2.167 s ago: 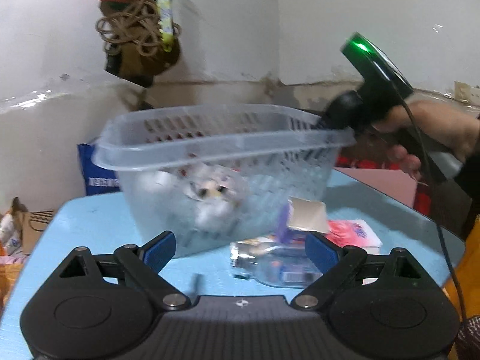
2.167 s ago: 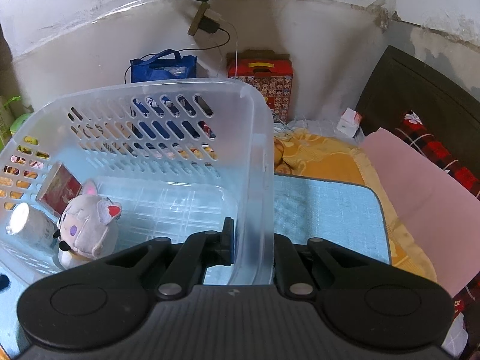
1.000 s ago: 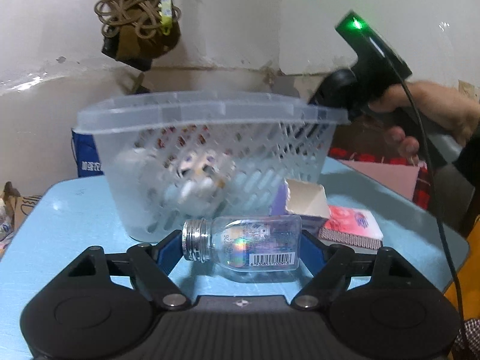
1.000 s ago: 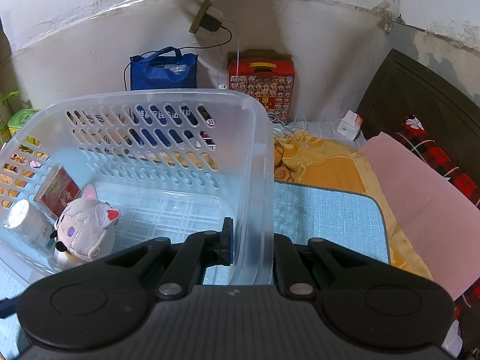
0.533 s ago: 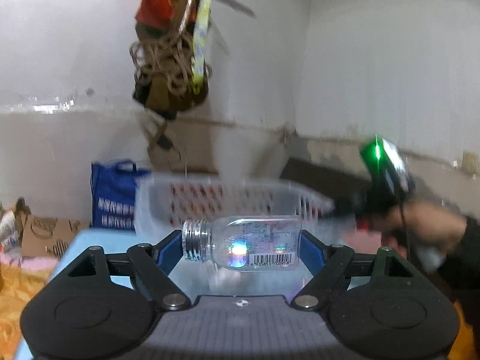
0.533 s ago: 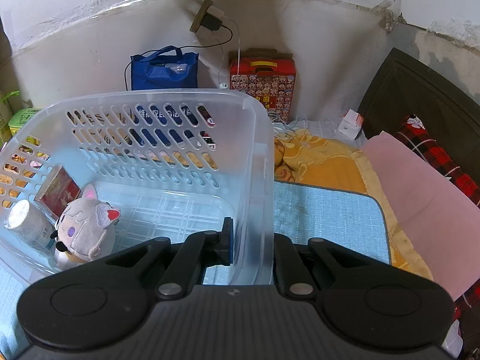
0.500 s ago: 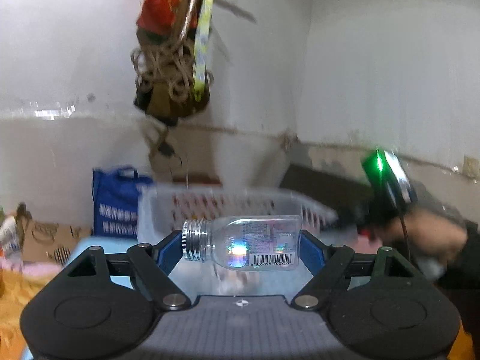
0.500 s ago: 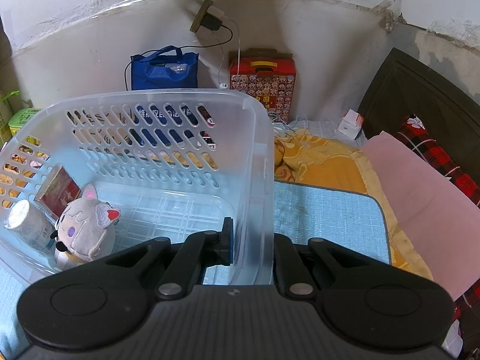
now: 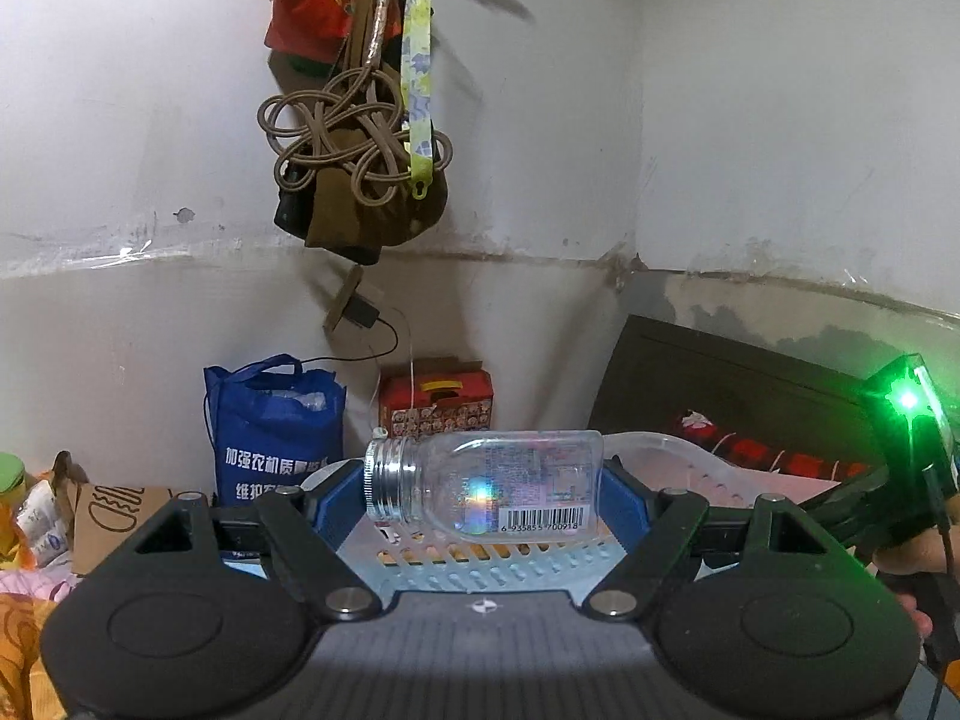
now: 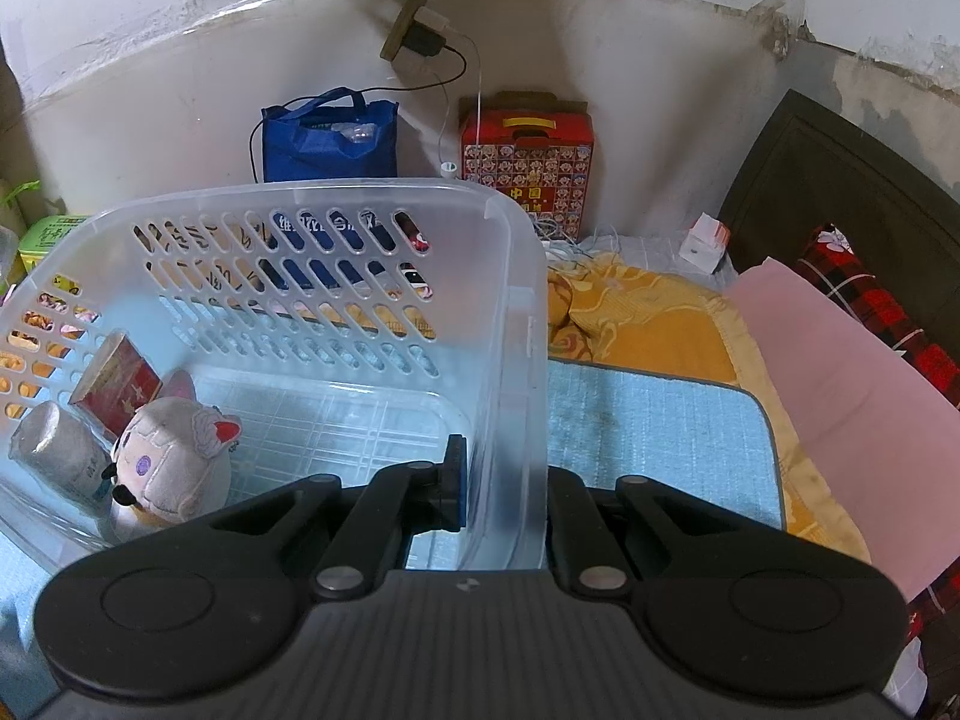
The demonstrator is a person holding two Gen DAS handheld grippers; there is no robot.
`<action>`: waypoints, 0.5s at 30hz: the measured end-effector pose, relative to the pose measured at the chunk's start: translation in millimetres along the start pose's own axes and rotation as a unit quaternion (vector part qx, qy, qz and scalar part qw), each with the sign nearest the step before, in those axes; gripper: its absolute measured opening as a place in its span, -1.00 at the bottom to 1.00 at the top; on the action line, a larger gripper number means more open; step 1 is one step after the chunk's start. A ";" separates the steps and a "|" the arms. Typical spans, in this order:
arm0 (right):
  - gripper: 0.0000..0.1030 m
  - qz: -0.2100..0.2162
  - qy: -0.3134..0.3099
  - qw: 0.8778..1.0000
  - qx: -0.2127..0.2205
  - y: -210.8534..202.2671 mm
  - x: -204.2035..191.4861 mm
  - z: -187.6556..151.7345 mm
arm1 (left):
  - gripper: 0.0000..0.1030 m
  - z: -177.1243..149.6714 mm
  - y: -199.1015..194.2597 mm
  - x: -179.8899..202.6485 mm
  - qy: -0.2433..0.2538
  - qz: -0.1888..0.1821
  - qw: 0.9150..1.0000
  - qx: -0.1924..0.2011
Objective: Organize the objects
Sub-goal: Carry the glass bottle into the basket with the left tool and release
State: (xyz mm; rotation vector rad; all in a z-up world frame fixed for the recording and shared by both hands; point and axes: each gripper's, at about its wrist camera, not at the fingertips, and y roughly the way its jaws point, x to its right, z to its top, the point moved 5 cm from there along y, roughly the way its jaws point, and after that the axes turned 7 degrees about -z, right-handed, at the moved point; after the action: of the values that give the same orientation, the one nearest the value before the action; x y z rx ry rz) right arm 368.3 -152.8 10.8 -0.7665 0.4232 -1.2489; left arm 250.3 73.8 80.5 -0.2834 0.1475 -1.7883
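My left gripper (image 9: pixel 483 495) is shut on a clear glass bottle (image 9: pixel 486 489) with a silver screw neck, held sideways above the clear plastic basket (image 9: pixel 660 456). My right gripper (image 10: pixel 504 483) is shut on the basket's right wall (image 10: pixel 516 360), one finger inside and one outside. Inside the basket lie a grey plush cat (image 10: pixel 171 468), a red box (image 10: pixel 117 381) and a grey roll (image 10: pixel 57 456), all at its left end. The right gripper's body with a green light shows in the left wrist view (image 9: pixel 906 450).
The basket stands on a light blue table (image 10: pixel 654 426). Behind it are a blue bag (image 10: pixel 330 135), a red patterned box (image 10: pixel 528 147), a yellow blanket (image 10: pixel 648 324) and a pink sheet (image 10: pixel 852 372). Ropes and bags hang on the wall (image 9: pixel 354 138).
My left gripper closed on the glass bottle on the table, lifted it and carried it up above the basket. My right gripper has kept its hold on the basket wall.
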 end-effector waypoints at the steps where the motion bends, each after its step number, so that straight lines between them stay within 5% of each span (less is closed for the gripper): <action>1: -0.85 0.001 0.000 1.000 0.000 -0.3 0.0 -0.3 | 0.62 -0.6 2.1 1.8 0.005 -0.001 1.000 -0.003; 6: -0.85 0.003 0.000 1.000 0.000 0.4 1.4 0.1 | 0.84 -1.8 9.5 3.0 0.022 0.023 0.999 -0.002; 15: -0.85 0.002 -0.002 1.000 -0.001 1.5 1.2 1.0 | 0.84 -17.2 -42.3 24.1 0.024 -0.021 0.999 0.035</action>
State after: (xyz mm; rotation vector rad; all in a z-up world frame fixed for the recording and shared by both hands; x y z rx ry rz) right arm 370.4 -153.4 10.5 -0.7703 0.4223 -1.2426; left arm 200.8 59.4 77.3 -0.1939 0.1128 -1.8390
